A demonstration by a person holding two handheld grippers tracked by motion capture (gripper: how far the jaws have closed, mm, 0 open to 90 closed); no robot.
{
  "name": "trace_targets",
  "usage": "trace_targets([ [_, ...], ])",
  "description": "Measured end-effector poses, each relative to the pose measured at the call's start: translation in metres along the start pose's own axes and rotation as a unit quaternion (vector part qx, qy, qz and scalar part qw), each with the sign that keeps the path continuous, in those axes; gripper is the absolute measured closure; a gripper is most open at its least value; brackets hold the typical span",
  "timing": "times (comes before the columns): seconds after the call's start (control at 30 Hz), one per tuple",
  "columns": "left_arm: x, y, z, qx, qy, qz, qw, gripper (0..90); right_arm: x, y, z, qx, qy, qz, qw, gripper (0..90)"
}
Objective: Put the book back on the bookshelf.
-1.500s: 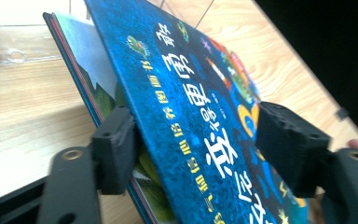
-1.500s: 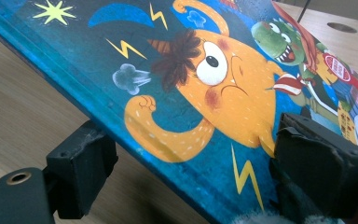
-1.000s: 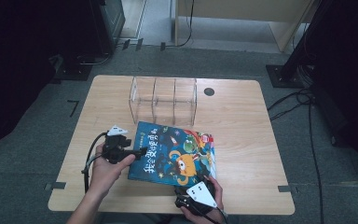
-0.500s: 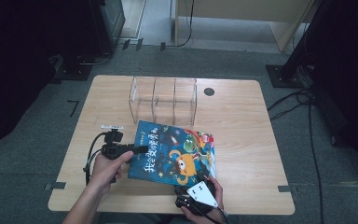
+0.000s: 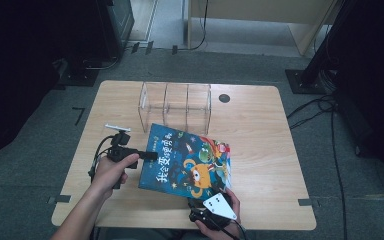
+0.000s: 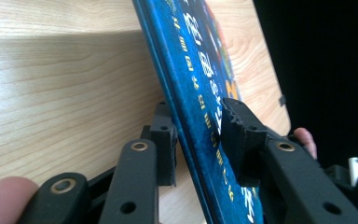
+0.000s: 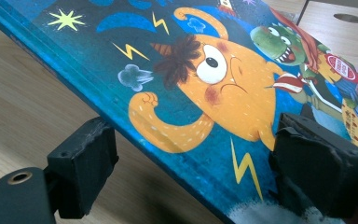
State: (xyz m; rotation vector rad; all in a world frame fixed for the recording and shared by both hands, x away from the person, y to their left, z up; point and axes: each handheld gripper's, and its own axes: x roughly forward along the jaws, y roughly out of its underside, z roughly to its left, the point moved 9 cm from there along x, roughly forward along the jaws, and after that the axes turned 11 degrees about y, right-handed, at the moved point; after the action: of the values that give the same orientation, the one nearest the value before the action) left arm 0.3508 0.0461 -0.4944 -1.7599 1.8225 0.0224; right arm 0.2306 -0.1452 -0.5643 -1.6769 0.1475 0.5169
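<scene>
Both grippers on the picture book [image 5: 189, 161], tilted over the table [image 5: 260, 150]

Left gripper [image 6: 198, 140] fingers, just closing, straddle its spine edge; right gripper [image 7: 191, 172] fingers, spread wide, hold the near edge. Stiff, glossy, slippery cover: grip the edges.

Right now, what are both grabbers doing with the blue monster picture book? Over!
Left gripper jaws just closing, blue picture book spine edge between them. Right gripper clamped on the near edge, book lifted. Clear plastic divider rack stands behind, apart.
</scene>
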Motion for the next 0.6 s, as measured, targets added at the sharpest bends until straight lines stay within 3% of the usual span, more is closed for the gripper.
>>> trace_targets([
  [0.3, -0.005, -0.001, -0.011, -0.027, 0.036, -0.002, 0.999, 75.0, -0.003, -0.002, -0.002, 0.012, -0.013, -0.007, 0.9998, 13.3],
  [0.6, -0.006, -0.004, -0.014, -0.036, 0.035, 0.009, 0.9987, 76.3, -0.014, -0.004, -0.003, 0.011, -0.038, -0.017, 0.9991, 13.5],
])
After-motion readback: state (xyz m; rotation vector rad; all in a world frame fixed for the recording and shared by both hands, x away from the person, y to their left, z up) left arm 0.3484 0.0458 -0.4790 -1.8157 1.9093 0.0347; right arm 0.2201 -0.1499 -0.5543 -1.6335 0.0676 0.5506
